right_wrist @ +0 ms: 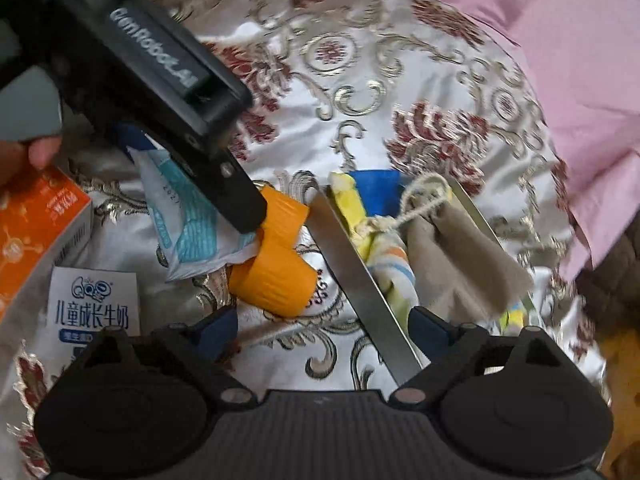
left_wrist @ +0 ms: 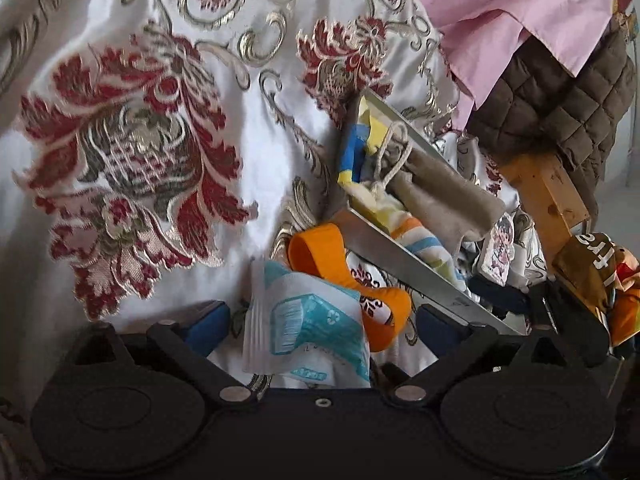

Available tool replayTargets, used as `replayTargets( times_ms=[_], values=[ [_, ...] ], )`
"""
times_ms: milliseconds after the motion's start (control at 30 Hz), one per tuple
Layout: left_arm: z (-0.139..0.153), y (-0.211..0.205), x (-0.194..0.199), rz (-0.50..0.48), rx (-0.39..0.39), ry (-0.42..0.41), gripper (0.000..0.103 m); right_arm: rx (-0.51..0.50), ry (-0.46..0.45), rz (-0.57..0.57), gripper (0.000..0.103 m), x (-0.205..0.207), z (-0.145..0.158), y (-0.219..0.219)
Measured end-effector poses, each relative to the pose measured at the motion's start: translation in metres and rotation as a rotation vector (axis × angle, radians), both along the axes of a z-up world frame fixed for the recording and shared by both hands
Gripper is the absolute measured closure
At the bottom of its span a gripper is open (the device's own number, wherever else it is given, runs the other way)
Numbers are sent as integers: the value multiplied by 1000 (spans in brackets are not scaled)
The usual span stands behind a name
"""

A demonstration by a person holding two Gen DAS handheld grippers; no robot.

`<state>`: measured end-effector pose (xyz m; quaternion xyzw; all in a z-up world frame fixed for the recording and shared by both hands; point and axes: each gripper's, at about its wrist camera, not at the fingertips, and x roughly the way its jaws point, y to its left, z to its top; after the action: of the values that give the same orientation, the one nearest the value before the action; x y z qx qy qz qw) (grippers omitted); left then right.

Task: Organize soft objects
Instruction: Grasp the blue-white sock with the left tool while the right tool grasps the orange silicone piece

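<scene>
A metal tray (left_wrist: pixel 404 264) lies on the embroidered cloth and holds a beige drawstring pouch (left_wrist: pixel 444 196), a striped cloth (left_wrist: pixel 420 240) and a yellow-blue cloth (left_wrist: pixel 360 140). An orange band (left_wrist: pixel 340 264) lies left of the tray. My left gripper (left_wrist: pixel 320 324) is open, with a white-teal tissue packet (left_wrist: pixel 308 320) between its fingers. In the right wrist view the left gripper body (right_wrist: pixel 160 80) sits over the tissue packet (right_wrist: pixel 192 224) and the orange band (right_wrist: pixel 276 272). My right gripper (right_wrist: pixel 324 328) is open, its right finger at the tray (right_wrist: pixel 360 280) beside the pouch (right_wrist: pixel 464 256).
A pink sheet (left_wrist: pixel 520 12) and brown quilted fabric (left_wrist: pixel 560 100) lie at the far right. A wooden post (left_wrist: pixel 548 192) stands there. An orange box (right_wrist: pixel 36 232) and a white milk carton (right_wrist: pixel 96 304) lie at the left. A cartoon card (left_wrist: pixel 498 252) lies right of the tray.
</scene>
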<state>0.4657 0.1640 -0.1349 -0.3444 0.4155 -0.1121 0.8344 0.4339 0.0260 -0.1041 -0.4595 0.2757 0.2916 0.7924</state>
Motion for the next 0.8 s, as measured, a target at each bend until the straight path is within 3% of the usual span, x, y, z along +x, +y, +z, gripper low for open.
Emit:
replayTargets(
  times_ms=[133,300,467,800],
  values=[
    [-3,1,2,-6,-11,14,14,-47,-27,72,14,-2,-10,13],
    [-6,3,4,12,7,39,30,-64,-52,141,21,-7,-15,26],
    [-9,7,3,40,15,59,44,-54,6,145,44,-7,-18,30],
    [-6,3,-5,50,40,39,56,-13,-2,122,62,-16,-17,18]
  ],
)
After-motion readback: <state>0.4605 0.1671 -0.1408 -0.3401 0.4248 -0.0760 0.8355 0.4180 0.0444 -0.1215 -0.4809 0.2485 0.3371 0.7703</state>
